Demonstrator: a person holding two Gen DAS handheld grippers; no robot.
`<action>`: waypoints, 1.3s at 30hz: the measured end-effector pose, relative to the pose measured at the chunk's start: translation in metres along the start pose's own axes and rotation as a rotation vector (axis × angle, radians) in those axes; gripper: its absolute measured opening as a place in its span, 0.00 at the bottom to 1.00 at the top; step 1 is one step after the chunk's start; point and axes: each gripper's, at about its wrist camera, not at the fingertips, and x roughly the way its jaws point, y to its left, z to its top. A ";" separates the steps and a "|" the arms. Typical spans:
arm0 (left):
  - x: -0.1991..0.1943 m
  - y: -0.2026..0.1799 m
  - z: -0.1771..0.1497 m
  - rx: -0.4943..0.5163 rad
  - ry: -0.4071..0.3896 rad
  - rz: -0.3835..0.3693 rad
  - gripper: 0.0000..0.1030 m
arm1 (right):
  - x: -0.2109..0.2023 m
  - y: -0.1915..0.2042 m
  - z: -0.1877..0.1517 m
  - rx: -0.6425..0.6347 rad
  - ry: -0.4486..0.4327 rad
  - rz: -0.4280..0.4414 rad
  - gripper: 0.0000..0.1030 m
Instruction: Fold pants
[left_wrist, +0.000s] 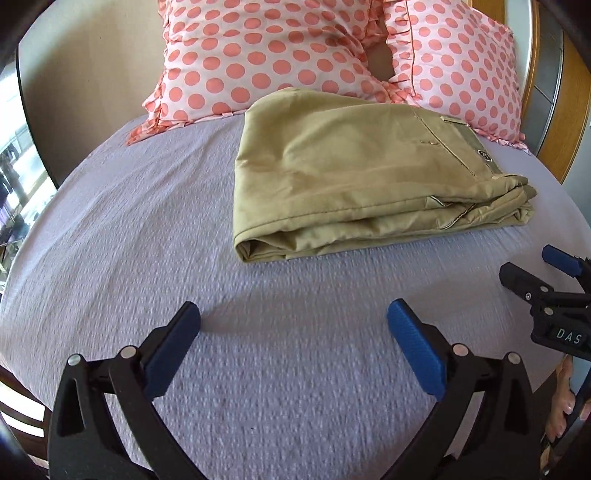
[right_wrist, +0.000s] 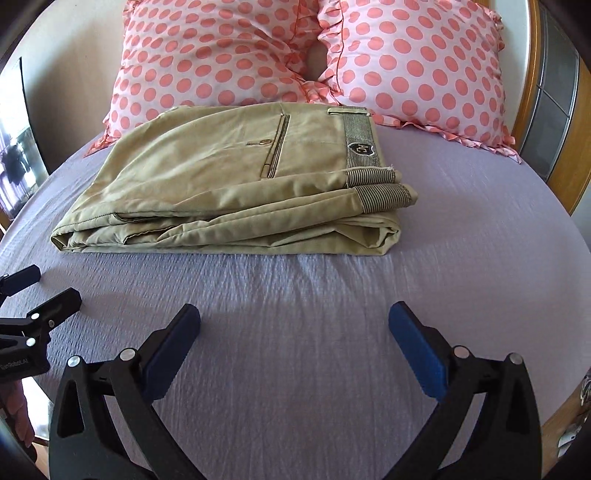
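lavender bedsheet (right_wrist: 314, 295) covers the bed, two polka-dot pillows (right_wrist: 413, 66) at its head. khaki pants (right_wrist: 221, 184) lie on it as a compact stacked bundle just before the pillows. left gripper (left_wrist: 293, 332) and right gripper (right_wrist: 294, 328) hover with fingers spread wide, holding nothing, short of the bundle's near edge. folding looks finished; next, perhaps only tidying the uneven waistband end.

The pants (right_wrist: 225, 184) hide the pillows' (right_wrist: 207, 55) lower edges (frills mostly); the window (left_wrist: 14, 177) is blurred.
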 end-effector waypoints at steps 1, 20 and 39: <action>0.000 0.001 -0.001 -0.012 -0.006 -0.001 0.98 | 0.000 0.000 0.000 0.002 -0.003 -0.001 0.99; -0.001 0.002 -0.005 -0.020 -0.041 0.013 0.98 | 0.000 -0.001 -0.001 -0.002 -0.016 -0.001 0.99; -0.001 0.002 -0.005 -0.021 -0.041 0.014 0.98 | 0.000 -0.001 -0.001 -0.002 -0.016 0.000 0.99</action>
